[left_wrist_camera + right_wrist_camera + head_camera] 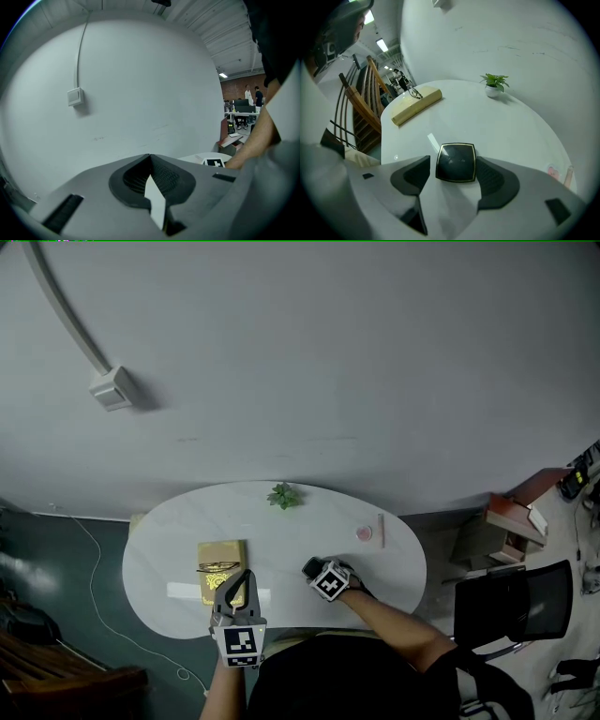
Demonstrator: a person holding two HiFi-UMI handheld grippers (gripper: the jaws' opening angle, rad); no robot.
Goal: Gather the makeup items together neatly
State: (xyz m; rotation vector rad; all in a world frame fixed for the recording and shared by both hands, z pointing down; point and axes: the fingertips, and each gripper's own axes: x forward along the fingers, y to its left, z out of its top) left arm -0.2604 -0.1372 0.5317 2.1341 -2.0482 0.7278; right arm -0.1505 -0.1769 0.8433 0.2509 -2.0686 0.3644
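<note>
Closest to you, your left hand-held gripper [238, 583] has its jaws closed, tips meeting. In the head view those tips lie over the near right corner of a flat gold box [222, 568]. You cannot tell from any view whether they touch it. This gripper's own camera looks mostly at the wall.

Just to the right, your right hand-held gripper [320, 575] points steeply down at the white oval surface [300, 549]. Its jaws stand wide apart. A square black compact [456, 162] with a thin gold rim lies flat on the surface between them. A clear gap shows between the compact and one pad, and the other pad sits right at its edge, so you are not gripping it. The compact is near the front edge of the surface, a little right of centre.

The gold box sits left of centre, with a pair of spectacles [414, 93] folded on top of it.

Farther back and to the right, well apart from the compact, a small round pink item [364, 533] lies just beside a slender pale stick [381, 529].

At the far edge of the surface, near the middle, a small green plant [283, 495] stands upright in a white pot.

Beyond it rises the pale wall [328, 352]. High on the left is a switch box [112, 388], with a conduit [61, 306] running up from it.
</note>
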